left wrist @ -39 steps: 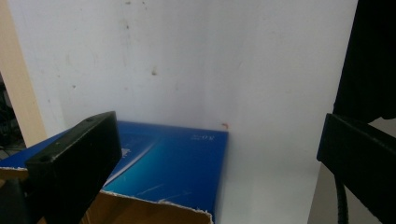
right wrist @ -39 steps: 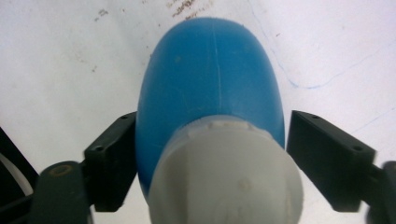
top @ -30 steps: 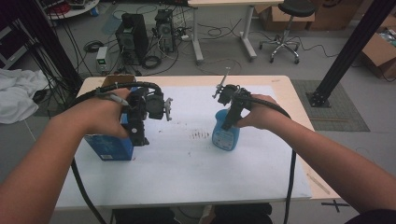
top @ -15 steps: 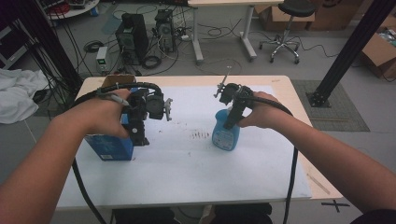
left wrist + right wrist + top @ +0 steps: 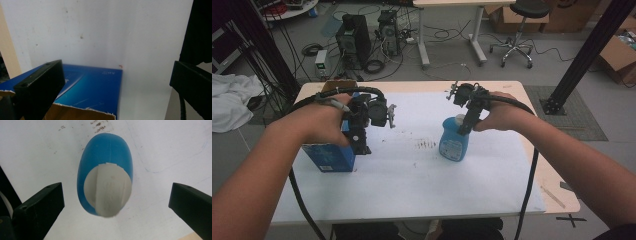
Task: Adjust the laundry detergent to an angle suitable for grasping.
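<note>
The right gripper hangs straight above the blue bottle, which stands upright near the middle of the desk; its jaws have just been opening and now stand wide either side of the white cap (not touching it). The left gripper is spread apart over the blue box at the desk's left edge.

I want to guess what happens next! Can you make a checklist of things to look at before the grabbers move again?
1. Right gripper open wide: ok.
2. Blue bottle standing upright on the table: ok.
3. Bottle's white cap centred between the right jaws, nothing touching it: ok.
4. Left gripper open: ok.
5. Blue box lined up between the left jaws: not ok, it sits toward one jaw.
6. Box's torn top edge safe to grip: cannot tell.
</note>
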A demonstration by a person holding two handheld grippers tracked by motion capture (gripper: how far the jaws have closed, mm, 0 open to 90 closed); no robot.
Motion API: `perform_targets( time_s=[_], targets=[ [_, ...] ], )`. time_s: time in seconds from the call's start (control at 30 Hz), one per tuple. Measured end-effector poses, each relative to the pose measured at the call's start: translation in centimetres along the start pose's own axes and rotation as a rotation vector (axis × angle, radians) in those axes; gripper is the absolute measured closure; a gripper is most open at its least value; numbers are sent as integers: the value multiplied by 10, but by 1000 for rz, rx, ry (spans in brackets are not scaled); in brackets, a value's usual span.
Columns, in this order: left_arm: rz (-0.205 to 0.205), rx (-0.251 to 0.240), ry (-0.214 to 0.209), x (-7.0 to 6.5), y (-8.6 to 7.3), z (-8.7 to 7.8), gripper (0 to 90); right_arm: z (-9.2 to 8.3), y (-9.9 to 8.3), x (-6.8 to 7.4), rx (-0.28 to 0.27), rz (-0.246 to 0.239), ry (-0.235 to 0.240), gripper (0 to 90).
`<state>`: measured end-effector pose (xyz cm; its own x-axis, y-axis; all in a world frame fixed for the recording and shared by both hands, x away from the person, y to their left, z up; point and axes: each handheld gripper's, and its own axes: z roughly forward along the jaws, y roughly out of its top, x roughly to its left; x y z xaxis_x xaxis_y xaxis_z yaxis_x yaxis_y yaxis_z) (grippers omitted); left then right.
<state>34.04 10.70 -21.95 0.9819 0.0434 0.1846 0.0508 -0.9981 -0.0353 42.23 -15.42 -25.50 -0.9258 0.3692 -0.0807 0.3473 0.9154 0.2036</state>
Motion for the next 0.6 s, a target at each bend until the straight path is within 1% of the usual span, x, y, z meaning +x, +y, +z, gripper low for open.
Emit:
perform_targets(
  time_s=[0.03,0.13,0.3,0.4,0.5,0.6],
  targets=[
    [-1,-3,0,0,0,0,3,-3,0,-1,-4,-7,2,0],
    [1,-2,-3,1,1,-1,3,-12,0,-3,8,-30,14,0],
    [3,-1,-6,3,1,-2,2,-26,-1,-5,38,-82,48,0],
    [-2,-1,-7,4,1,-2,2,-31,-1,-7,52,-99,52,0],
    [-3,-2,-7,4,1,-1,2,-36,-2,-11,72,-121,66,0],
    [-2,-2,-10,6,1,-1,1,-40,-4,-15,79,-136,77,0]
  ],
)
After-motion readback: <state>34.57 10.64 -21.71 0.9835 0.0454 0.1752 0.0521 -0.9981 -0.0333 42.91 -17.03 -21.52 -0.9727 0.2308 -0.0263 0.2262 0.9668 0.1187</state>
